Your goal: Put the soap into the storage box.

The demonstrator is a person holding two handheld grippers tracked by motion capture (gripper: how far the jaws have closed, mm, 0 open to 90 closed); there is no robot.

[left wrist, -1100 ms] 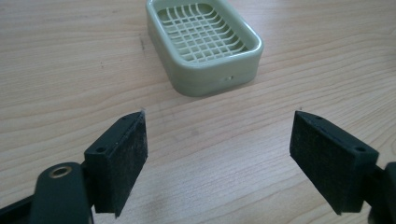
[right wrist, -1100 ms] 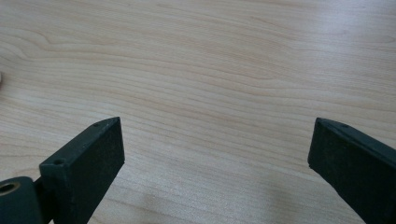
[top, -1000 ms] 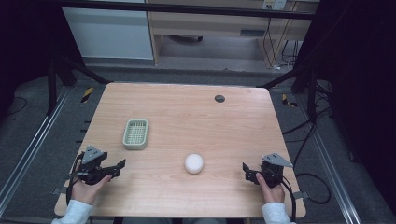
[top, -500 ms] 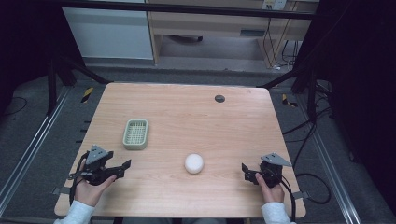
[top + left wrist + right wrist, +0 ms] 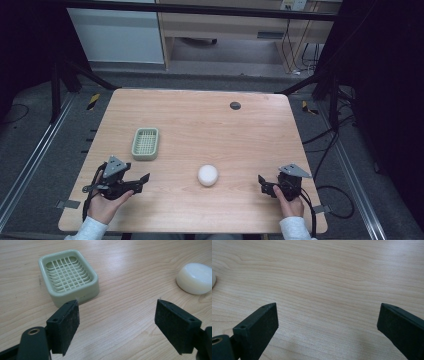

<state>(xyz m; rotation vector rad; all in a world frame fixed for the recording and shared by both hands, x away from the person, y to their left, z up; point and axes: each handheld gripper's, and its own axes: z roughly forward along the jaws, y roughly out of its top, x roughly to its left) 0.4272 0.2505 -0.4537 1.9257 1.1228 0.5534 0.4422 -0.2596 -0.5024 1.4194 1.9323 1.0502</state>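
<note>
Soap mid-table, dish left, both grippers' jaws wide

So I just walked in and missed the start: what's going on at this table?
A person sits at a wooden table with a two-jaw gripper in each hand. Both are open and hold nothing. The left gripper is near the table's front left, pointing toward a pale green soap dish and a round white bar of soap. The right gripper rests at the front right, aimed toward the soap. The soap lies on the bare wood, apart from the dish, untouched.
</note>
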